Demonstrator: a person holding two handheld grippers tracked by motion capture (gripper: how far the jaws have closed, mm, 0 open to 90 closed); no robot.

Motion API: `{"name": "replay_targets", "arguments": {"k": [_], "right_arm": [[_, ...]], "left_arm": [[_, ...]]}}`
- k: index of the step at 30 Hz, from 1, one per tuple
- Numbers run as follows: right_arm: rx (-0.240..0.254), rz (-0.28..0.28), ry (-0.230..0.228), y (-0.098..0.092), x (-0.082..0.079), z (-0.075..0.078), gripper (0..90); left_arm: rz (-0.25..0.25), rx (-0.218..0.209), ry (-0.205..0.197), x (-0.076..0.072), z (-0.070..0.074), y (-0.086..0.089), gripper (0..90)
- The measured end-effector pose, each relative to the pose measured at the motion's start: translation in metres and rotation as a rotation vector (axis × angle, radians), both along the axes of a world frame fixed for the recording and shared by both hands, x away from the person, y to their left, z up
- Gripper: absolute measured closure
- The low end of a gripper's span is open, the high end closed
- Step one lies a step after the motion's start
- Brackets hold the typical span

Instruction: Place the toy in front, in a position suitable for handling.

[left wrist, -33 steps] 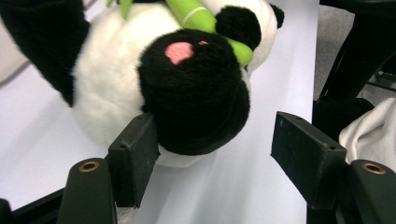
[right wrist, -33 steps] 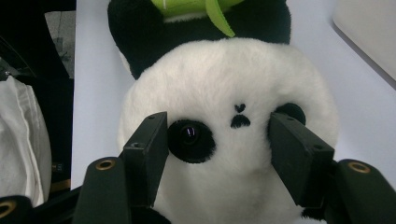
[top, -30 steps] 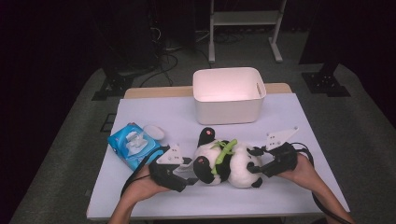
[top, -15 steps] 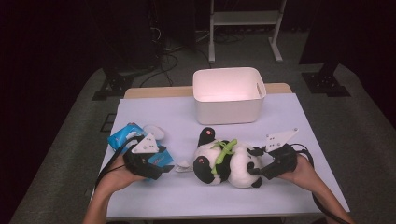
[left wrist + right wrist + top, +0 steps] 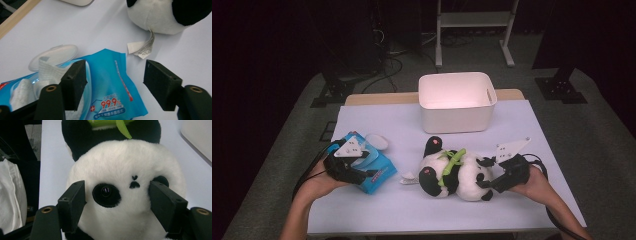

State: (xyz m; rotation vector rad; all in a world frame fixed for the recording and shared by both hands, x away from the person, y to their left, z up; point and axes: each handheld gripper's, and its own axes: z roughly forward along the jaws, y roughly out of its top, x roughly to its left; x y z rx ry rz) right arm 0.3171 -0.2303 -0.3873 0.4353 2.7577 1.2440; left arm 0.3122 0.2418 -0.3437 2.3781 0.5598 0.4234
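The left gripper (image 5: 113, 83) hovers over the blue wet-wipe pack (image 5: 110, 87), jaws apart though just closing a little, gripping nothing; its near jaw hides part of the wipe poking from the open lid (image 5: 53, 56); the right gripper (image 5: 117, 205) has been opening its jaws, which flank the plush panda's face (image 5: 125, 170), pad contact unclear; the panda's (image 5: 454, 172) lower body is cut off there.

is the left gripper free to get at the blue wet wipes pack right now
Probably yes: the left gripper hangs right over the blue plastic wet wipes pack, jaws open astride it, nothing between; the plush panda lies well to the side.
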Motion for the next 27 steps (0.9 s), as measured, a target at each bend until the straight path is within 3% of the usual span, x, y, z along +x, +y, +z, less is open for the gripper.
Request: {"name": "replay_targets", "arguments": {"k": [9,19,20,23,27], "right_arm": [[-0.002,0.001,0.000,0.000,0.000,0.000,30.0],[-0.001,0.004,-0.001,0.000,0.000,0.000,29.9],[-0.003,0.004,-0.001,0.000,0.000,0.000,29.8],[-0.002,0.004,-0.001,0.000,0.001,0.000,29.7],[-0.001,0.006,-0.001,0.000,0.001,0.000,29.7]], "left_arm": [[-0.009,0.029,0.031,0.014,-0.002,0.008,39.1],[0.024,0.077,0.049,0.034,-0.013,0.020,49.0],[0.026,0.090,0.042,0.037,-0.016,0.020,53.3],[0.025,0.098,0.042,0.039,-0.019,0.020,55.9],[0.035,0.141,0.024,0.042,-0.022,0.017,61.9]]}}
